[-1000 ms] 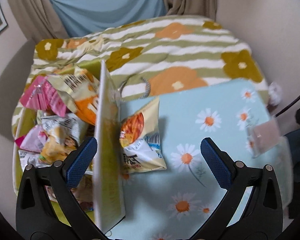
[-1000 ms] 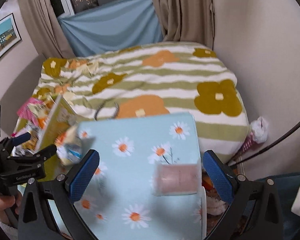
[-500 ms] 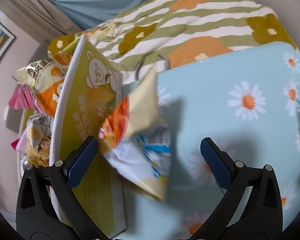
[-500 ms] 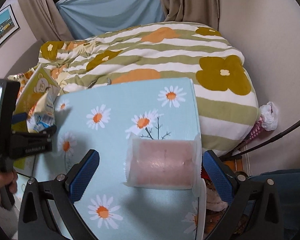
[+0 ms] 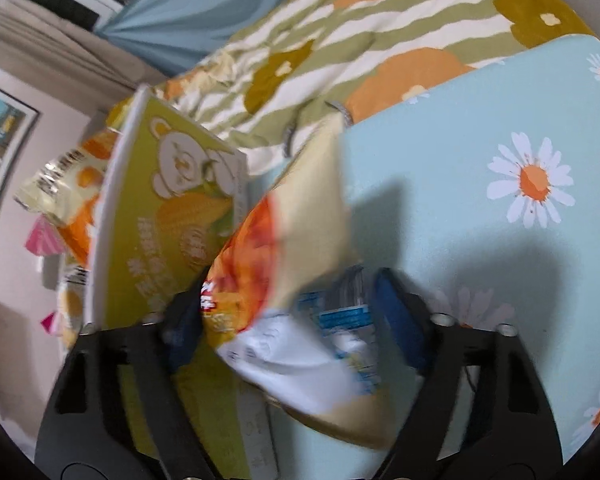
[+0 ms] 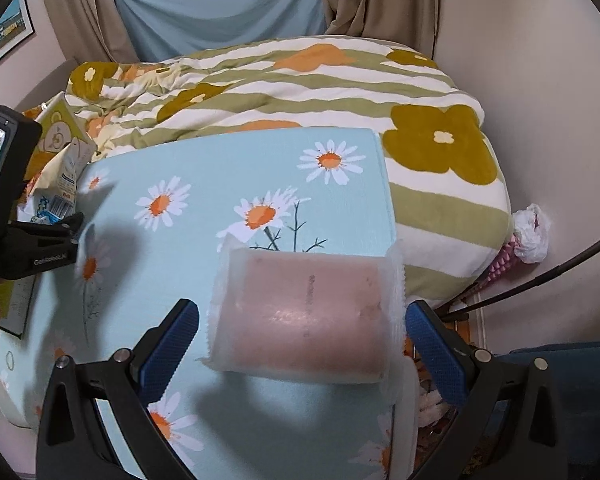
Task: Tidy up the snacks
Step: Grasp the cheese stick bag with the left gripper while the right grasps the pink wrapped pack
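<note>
My left gripper (image 5: 292, 316) is closing around a cream and orange snack bag (image 5: 296, 272) that leans on a yellow-green carton (image 5: 180, 220) at the left edge of the daisy-print table (image 5: 480, 240). Its pads touch or nearly touch the bag's sides. My right gripper (image 6: 304, 344) is open with a pink snack in a clear wrapper (image 6: 304, 316) lying between its fingers near the table's right edge (image 6: 384, 184). The left gripper (image 6: 44, 236) and its bag (image 6: 64, 184) also show in the right wrist view.
Several more snack bags (image 5: 68, 184) are piled behind the carton at the left. A striped flower quilt (image 6: 300, 76) covers the bed beyond the table. A wall and cables (image 6: 540, 276) are at the right.
My left gripper has moved in on the cream and orange bag and its jaws have narrowed around it. My right gripper has moved forward until the pink wrapped snack lies between its fingers.
</note>
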Motion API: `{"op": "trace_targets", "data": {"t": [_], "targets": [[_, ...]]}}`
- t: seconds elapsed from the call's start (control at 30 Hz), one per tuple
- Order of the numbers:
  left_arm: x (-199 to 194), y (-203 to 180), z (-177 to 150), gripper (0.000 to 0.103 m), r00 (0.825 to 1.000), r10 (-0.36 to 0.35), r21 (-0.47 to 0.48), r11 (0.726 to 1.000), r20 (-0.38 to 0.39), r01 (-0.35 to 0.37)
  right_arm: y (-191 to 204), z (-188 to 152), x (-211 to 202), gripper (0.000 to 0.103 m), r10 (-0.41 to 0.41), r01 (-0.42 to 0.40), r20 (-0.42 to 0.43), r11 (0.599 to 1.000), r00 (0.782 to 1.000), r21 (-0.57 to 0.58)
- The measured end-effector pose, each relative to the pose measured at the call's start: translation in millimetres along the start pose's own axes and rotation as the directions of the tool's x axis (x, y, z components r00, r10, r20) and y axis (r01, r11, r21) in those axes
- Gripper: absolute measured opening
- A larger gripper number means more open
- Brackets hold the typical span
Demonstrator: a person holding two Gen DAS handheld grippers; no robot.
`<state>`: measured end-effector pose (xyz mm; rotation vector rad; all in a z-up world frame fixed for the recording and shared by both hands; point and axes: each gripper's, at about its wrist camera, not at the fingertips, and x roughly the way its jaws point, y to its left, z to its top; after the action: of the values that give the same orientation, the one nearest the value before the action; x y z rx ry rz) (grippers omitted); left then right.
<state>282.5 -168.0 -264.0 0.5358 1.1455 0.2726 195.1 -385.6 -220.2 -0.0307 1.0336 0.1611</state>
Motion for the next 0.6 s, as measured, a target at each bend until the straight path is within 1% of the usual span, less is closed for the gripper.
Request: {"op": "trace_targets", "data": {"t": [0.03,0.1,0.2,0.27,0.37,0.53,0.6], "targets": [[3,1,0,0.072,1.000,-0.017,-0.009,1.000,-0.014,0.017,-1,0,1,0.103,0.001,-0.001,-0.001,1.000,1.000,0.001],[10,3,-2,0.071,0.999,-0.025,-0.021,0.999,-0.038,0.024,-2,0,5,0.103,0.003,-0.003,-0.008,1.000,1.000,0.006],[11,5,-4,0.068,0.999,-0.043,-0.026,0.999,-0.032,0.042,0,-1,8,0.103,0.002,-0.002,-0.011,1.000,1.000,0.003],[11,8,-4,0.063,0.997,-0.070,-0.041,0.997,-0.032,0.068,0,-1,9,0.103,0.003,-0.003,-0.009,1.000,1.000,-0.002],[11,9,-5,0.060,0.995,-0.092,-0.044,0.995,-0.025,0.091,2,-1,11,0.103,0.000,0.000,-0.006,1.000,1.000,-0.008],[3,4,-9,0.059,0.988,-0.152,-0.041,0.988,-0.006,0.152,4,-1,15,0.103,-0.010,0.010,0.000,1.000,1.000,-0.015],[-3,1,-11,0.059,0.985,-0.173,-0.034,0.984,0.001,0.173,5,0,19,0.101,-0.009,0.009,0.000,1.000,1.000,-0.017]]}}
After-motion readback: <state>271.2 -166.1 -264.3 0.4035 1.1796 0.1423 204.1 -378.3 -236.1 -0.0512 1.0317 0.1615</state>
